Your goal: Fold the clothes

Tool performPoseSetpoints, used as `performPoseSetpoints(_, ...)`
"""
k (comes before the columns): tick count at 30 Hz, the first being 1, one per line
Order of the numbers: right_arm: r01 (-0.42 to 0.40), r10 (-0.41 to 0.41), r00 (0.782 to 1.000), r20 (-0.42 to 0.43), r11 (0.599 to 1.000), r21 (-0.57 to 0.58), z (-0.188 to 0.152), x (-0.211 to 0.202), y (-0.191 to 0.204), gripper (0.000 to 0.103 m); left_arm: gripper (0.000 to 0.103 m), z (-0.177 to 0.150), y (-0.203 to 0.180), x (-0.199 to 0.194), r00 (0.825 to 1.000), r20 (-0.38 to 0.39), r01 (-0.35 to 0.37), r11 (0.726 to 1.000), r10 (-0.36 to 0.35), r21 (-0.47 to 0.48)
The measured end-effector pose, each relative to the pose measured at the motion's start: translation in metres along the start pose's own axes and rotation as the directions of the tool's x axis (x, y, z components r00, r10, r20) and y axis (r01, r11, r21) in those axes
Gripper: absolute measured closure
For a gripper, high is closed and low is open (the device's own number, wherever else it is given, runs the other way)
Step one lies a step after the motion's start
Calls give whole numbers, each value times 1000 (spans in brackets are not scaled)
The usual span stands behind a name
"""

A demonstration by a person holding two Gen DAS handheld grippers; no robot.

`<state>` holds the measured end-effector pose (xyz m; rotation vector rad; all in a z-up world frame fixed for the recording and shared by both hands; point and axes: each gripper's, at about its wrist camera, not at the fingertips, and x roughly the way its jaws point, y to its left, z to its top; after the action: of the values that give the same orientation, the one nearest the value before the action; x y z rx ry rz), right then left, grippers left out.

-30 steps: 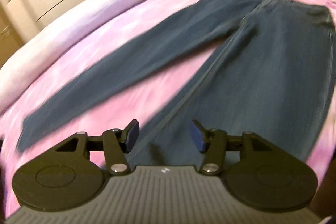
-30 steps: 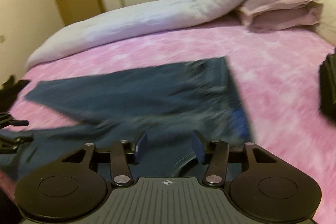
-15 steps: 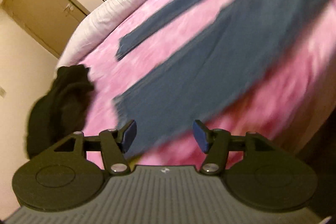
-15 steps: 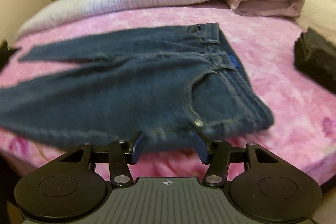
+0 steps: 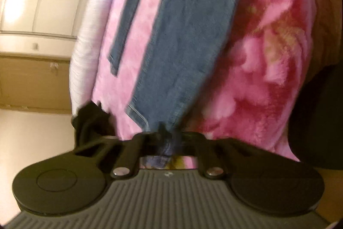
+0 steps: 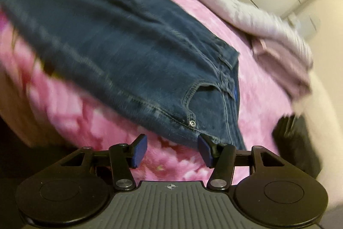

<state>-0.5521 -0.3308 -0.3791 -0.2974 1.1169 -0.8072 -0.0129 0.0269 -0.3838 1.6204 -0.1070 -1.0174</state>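
On the left, the left gripper (image 5: pixel 166 138) has its jaws pressed together on the hem of one leg of the jeans (image 5: pixel 193 35), the denim bunched into a dark knot between them. That leg runs up and away as a long, tapering strip of blue denim with a stitched hem; the other leg (image 5: pixel 128 14) lies narrower beside it, apart, both flat on the bed (image 5: pixel 268 78). The bed cover is plush and fuzzy, pink with darker floral patches. A crumpled black cloth (image 5: pixel 90 121) sits at the bed edge left of the gripper, and a white ribbed duvet (image 5: pixel 85 46) runs along the far side.

In the right view, the waist end of the jeans (image 6: pixel 139 57) lies across the cover, with a curved pocket seam and a metal rivet (image 6: pixel 192 122). The right gripper (image 6: pixel 172 148) has its jaws spread, blue pads bare, the right one just at the waistband corner, pinching nothing. Beyond lie a mauve pillow (image 6: pixel 283 70) and a black bundle (image 6: pixel 293 143).
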Motion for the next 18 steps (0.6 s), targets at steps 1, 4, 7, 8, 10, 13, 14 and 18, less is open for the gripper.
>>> performPoseSetpoints(1, 6, -6, 1000, -3, 999, -37, -2, 3, 4, 48, 99, -1, 1, -4, 1000, -1, -9, 1000, 9, 7)
performPoseSetpoints(4, 7, -6, 1000, 5, 997, -81, -6, 5, 11, 48, 99, -5, 11, -21, 1000, -25, -18, 998, 17, -61)
performPoseSetpoints(7, -7, 9, 1000, 14, 997, -78, -10, 6, 13, 48, 99, -3, 1, -23, 998, -61, 22, 998, -26, -61)
performPoseSetpoints(8, -15, 16, 1000, 13, 998, -68, -11, 8, 12, 48, 99, -2, -4, -22, 996, -74, 39, 998, -43, -53)
performPoseSetpoints(10, -12, 13, 1000, 7, 998, -63, -14, 11, 10, 48, 99, -1, -12, -24, 994, -89, 55, 998, -58, -39)
performPoseSetpoints(13, 48, -48, 999, -3, 996, -78, -19, 10, 5, 48, 99, -2, -11, -28, 994, -93, 56, 996, -62, -66)
performPoseSetpoints(14, 69, -71, 997, -14, 993, -91, -21, 13, 3, 48, 99, -1, -10, -27, 994, -94, 56, 996, -63, -76)
performPoseSetpoints(18, 150, -164, 985, -51, 965, -215, -32, 33, -3, 48, 96, -1, -14, -24, 994, -95, 50, 998, -54, -48)
